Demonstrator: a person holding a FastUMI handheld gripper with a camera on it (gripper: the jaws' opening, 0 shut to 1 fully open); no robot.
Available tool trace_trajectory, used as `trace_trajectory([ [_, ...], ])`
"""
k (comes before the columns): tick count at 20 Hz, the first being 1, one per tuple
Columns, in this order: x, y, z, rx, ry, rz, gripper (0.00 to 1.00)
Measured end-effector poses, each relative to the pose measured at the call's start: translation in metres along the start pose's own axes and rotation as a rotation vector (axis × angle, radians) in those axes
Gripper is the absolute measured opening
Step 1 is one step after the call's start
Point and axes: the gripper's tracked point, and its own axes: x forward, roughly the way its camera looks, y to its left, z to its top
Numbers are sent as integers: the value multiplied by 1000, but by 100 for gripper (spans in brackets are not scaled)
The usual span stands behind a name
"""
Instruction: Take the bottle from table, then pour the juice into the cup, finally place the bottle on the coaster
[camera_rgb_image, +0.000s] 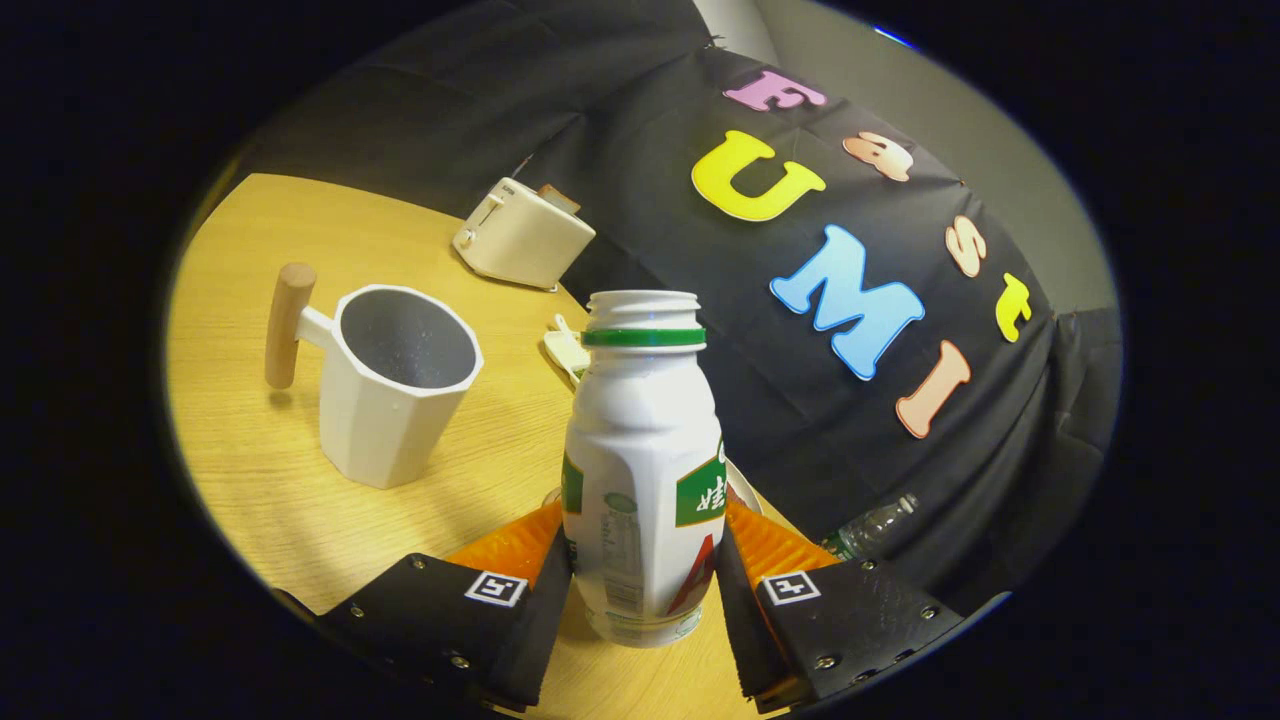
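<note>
My gripper (645, 575) is shut on a white plastic bottle (640, 440) with a green neck ring and an open mouth. Both fingers press on its lower sides, and it stands upright between them over the wooden table (260, 440). I cannot tell whether its base touches the table. A white faceted cup (395, 385) with a wooden handle (288, 325) stands empty ahead and to the left of the bottle, apart from it. A pale round rim (745, 490) peeks out just behind the bottle on its right; what it belongs to is hidden.
A cream toaster (522, 235) sits at the far side of the table, beyond the cup. A small white object (566, 352) lies just behind the bottle's neck. A clear plastic bottle (872, 527) lies past the table edge by the black cloth wall.
</note>
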Motion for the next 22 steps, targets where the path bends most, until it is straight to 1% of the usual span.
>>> trace_trajectory([
  [7, 0, -2, 12, -222, 2, -56, 71],
  [15, -4, -5, 16, -373, 16, -97, 71],
  [22, -10, -14, 25, -552, 11, -163, 71],
])
